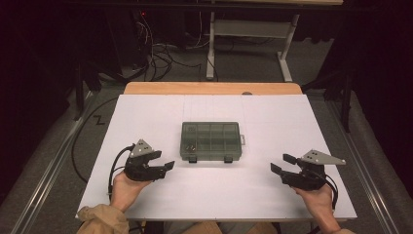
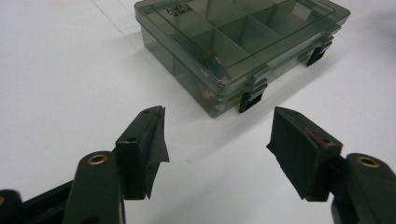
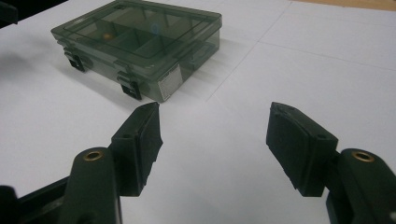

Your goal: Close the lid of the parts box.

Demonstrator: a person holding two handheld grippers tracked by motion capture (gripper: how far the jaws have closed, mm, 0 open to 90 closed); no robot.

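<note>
A smoky clear plastic compartment box [image 1: 210, 141] lies in the middle of the white table, lid closed, with two black latches on its near side. My left gripper [image 1: 164, 163] rests to the box's lower left, open and empty, pointing at the near left corner of the box [image 2: 233, 51]. Off to the box's lower right sits my right gripper [image 1: 282, 164], also open and empty. In the right gripper view the box [image 3: 140, 44] lies ahead to the left, a small round item inside one compartment. Each gripper [image 2: 217, 126] [image 3: 215, 122] shows bare table between its jaws.
The white board [image 1: 146, 204] covers a wooden table whose far edge shows. Cables and a white desk frame [image 1: 253, 29] stand on the floor beyond. A metal rail [image 1: 44, 170] runs along the left; dark curtains flank both sides.
</note>
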